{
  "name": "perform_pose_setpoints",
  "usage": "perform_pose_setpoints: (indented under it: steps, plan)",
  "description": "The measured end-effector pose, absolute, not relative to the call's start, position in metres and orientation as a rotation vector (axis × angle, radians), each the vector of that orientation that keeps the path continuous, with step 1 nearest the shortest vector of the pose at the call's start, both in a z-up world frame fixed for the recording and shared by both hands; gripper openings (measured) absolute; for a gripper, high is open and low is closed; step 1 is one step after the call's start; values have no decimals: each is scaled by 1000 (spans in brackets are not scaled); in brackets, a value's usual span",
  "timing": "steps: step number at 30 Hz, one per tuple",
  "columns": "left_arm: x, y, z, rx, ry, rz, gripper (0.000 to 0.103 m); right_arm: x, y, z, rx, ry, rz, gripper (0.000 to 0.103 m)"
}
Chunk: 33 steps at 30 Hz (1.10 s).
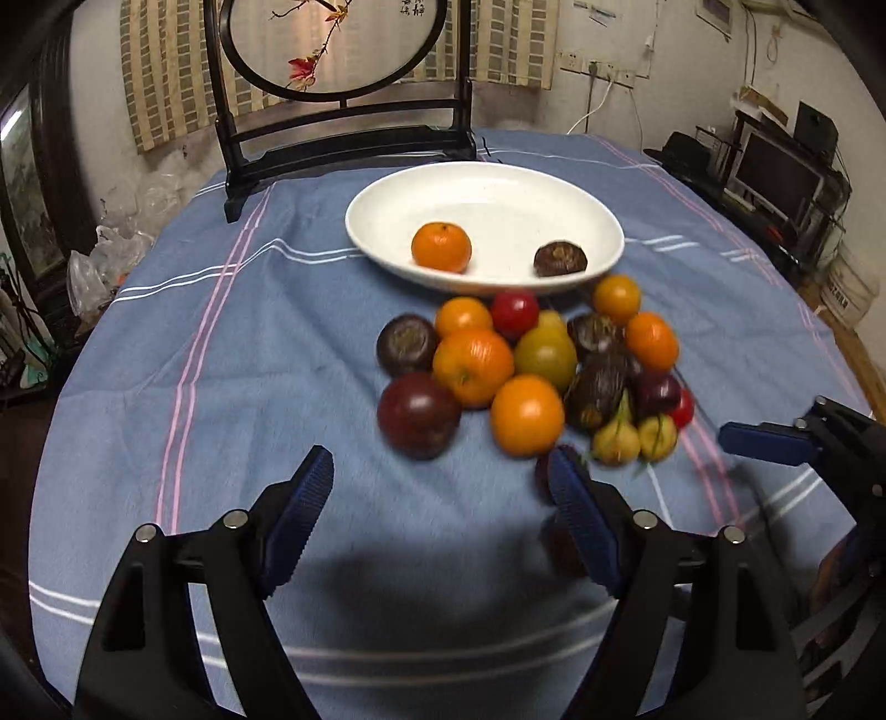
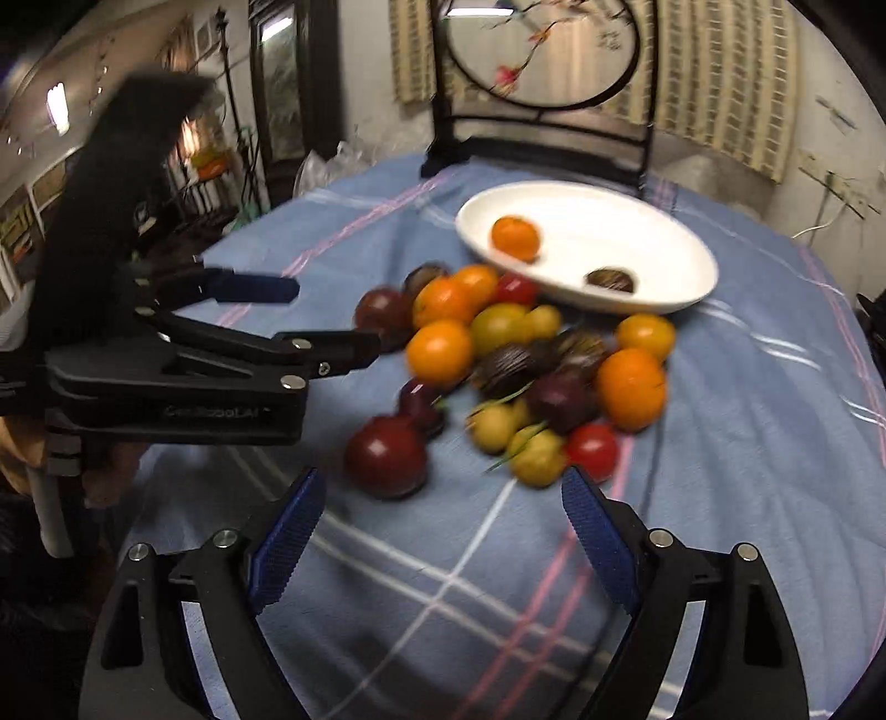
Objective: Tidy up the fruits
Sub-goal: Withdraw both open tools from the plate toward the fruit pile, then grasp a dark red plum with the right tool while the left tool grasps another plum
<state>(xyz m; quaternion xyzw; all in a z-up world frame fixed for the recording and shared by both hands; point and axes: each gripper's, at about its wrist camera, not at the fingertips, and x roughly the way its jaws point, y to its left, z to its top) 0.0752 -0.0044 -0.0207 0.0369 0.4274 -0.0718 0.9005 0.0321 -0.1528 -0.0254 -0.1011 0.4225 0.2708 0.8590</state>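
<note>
Blue striped tablecloth (image 1: 232, 343) covers a round table; a dark wooden stand with a painted oval screen (image 1: 332, 50) sits at the far edge, and a cluttered room is seen beyond.

A white plate (image 1: 387, 221) lies past the middle of the cloth. On it rest one small orange (image 1: 441, 246) and one dark brown fruit (image 1: 560, 258), apart from each other. Everything else is still on the cloth: a heap of fruit (image 1: 526, 365) touching the near rim of the plate, made up of oranges, dark purple rounds, red ones and small yellow ones. Edges are blurred, so kinds cannot be told with confidence.

Left gripper (image 1: 443, 487): jaws are spread wide, nothing between the pads. The heap lies ahead and slightly to its right; a dark red fruit (image 1: 418, 414) and a large orange (image 1: 526, 414) are noted as nearest its fingertips.

Right gripper (image 2: 443, 493): jaws likewise parted and empty. In its own view a dark red fruit (image 2: 386, 457) sits just ahead of the left pad, with a yellow fruit (image 2: 536, 457) and a red one (image 2: 592, 451) just ahead of the right pad.

The two grippers flank the near side of the heap. The round fruit show no long axis, so grasp direction is judged free; the plate lies straight beyond the heap from both. The right gripper is judged slightly closer to its nearest pieces.
</note>
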Motion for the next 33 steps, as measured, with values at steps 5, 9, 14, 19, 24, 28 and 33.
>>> perform_pose_setpoints:
  steps: [5, 9, 14, 19, 24, 28, 33]
  plan:
    - [69, 13, -29, 48, 904, -128, 77, 38, -132, -44, -222, 969, 575, 73]
    - [74, 27, -37, 27, 927, -100, 77, 46, -119, -55, -210, 982, 551, 59]
    - [85, 31, -42, 8, 944, -93, 78, 54, -117, -54, -172, 977, 564, 39]
    - [101, 17, -49, 37, 964, -112, 77, 49, -130, -51, -119, 980, 594, 39]
    - [122, 0, -61, 113, 994, -101, 71, 36, -160, -45, -78, 963, 598, 39]
    - [131, -5, -60, 105, 992, -141, 52, 31, -186, -41, -37, 956, 574, 39]
    - [128, -11, -58, 167, 982, -153, 39, 36, -208, -27, -8, 912, 537, 39]
